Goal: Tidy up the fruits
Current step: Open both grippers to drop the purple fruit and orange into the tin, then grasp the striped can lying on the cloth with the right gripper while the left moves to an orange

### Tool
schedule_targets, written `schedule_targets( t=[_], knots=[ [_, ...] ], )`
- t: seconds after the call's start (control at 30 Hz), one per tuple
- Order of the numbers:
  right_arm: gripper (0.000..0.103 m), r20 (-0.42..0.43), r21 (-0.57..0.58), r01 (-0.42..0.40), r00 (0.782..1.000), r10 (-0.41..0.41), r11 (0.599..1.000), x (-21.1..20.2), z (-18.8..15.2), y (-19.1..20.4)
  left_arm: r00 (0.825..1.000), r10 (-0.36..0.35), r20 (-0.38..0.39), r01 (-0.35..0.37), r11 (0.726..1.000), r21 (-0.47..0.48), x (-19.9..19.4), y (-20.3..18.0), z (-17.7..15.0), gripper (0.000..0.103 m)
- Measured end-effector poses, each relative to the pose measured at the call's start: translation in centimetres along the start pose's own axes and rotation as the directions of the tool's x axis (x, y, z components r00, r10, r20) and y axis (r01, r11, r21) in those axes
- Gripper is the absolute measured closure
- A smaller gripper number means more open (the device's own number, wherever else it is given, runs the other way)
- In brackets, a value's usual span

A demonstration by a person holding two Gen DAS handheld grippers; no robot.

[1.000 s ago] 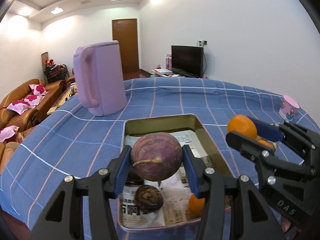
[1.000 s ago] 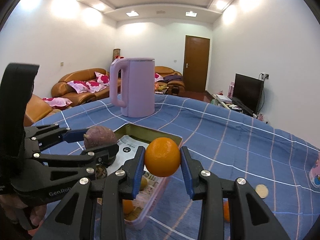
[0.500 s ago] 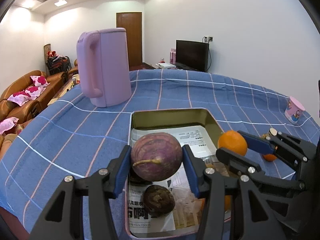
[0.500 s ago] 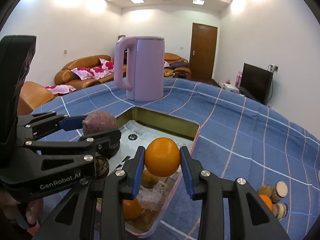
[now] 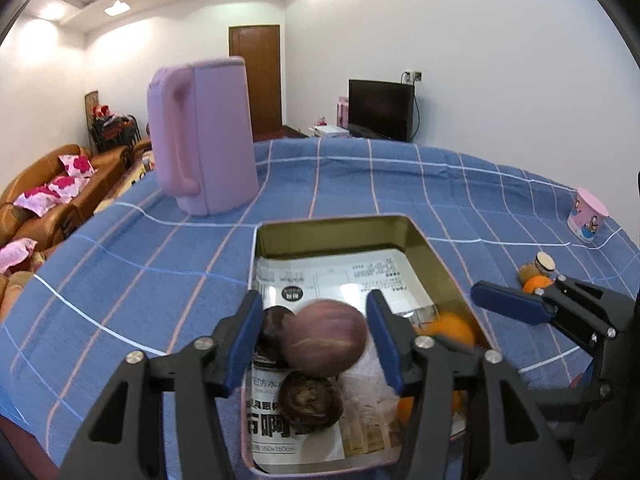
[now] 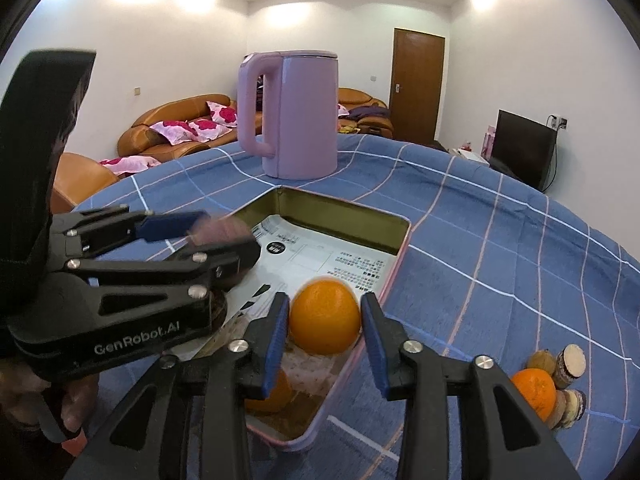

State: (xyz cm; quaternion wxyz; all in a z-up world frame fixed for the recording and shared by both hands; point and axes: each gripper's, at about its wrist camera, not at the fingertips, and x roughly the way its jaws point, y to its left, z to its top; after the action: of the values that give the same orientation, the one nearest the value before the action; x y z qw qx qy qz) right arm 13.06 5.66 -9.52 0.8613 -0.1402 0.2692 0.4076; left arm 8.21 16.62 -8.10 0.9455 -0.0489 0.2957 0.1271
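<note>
Left wrist view: left gripper (image 5: 316, 340) over the tin (image 5: 444, 268), jaws spread, gaps either side of the blurred purple fruit (image 5: 326, 338) between them; grip lost or not, cannot tell. Dark fruit (image 5: 310, 402) inside the tin, below it.

Right wrist view: right gripper (image 6: 325, 332) above the tin's (image 6: 394, 264) near end, fingers wide, orange (image 6: 325, 320) between them with gaps, apparently loose. Kettle (image 6: 296, 114) beyond the tin.
</note>
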Motion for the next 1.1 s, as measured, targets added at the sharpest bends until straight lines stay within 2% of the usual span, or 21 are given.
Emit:
schedule_targets(
  t=[0.03,0.07,0.2,0.33,0.5,0.63,0.77,0.93,1.1],
  knots=[
    [0.044,0.005,-0.001,0.002,1.0,-0.002,1.0,-0.2,-0.1,0.1,1.0,0.0,0.007,0.0,1.0,-0.001,-0.3,0.0,0.1,0.037],
    [0.043,0.007,-0.002,0.004,1.0,-0.004,1.0,-0.4,-0.2,0.1,1.0,0.0,0.016,0.0,1.0,-0.002,-0.5,-0.1,0.2,0.035],
    [0.043,0.019,-0.016,0.029,0.999,-0.029,0.999,-1.9,-1.0,-0.3,0.999,-0.015,0.038,0.014,1.0,0.004,-1.5,-0.7,0.5,0.032],
    [0.043,0.041,0.015,0.091,0.995,-0.092,0.996,-4.7,-2.2,-2.8,0.998,-0.039,0.055,0.038,0.999,0.024,-2.1,-2.5,0.6,0.029],
    [0.043,0.029,0.075,0.227,0.973,-0.23,0.971,-7.6,-3.7,-7.5,0.995,-0.092,0.041,0.09,0.995,0.05,-1.9,-5.9,0.6,0.028],
    [0.043,-0.01,0.156,0.318,0.947,-0.32,0.935,-8.6,-4.9,-11.4,0.993,-0.119,0.02,0.117,0.989,0.089,-1.4,-8.9,0.5,0.028],
    [0.043,-0.052,0.199,0.346,0.938,-0.343,0.917,-8.3,-5.7,-13.7,0.99,-0.141,-0.001,0.14,0.983,0.119,-0.9,-11.7,0.3,0.028],
    [0.044,-0.078,0.212,0.325,0.946,-0.316,0.922,-7.5,-6.0,-14.5,0.988,-0.153,-0.025,0.155,0.979,0.136,0.1,-13.9,0.2,0.028],
    [0.054,-0.114,0.199,0.313,0.949,-0.295,0.929,-6.8,-6.1,-14.8,0.989,-0.145,-0.038,0.148,0.98,0.132,0.6,-14.1,0.2,0.028]
  ],
)
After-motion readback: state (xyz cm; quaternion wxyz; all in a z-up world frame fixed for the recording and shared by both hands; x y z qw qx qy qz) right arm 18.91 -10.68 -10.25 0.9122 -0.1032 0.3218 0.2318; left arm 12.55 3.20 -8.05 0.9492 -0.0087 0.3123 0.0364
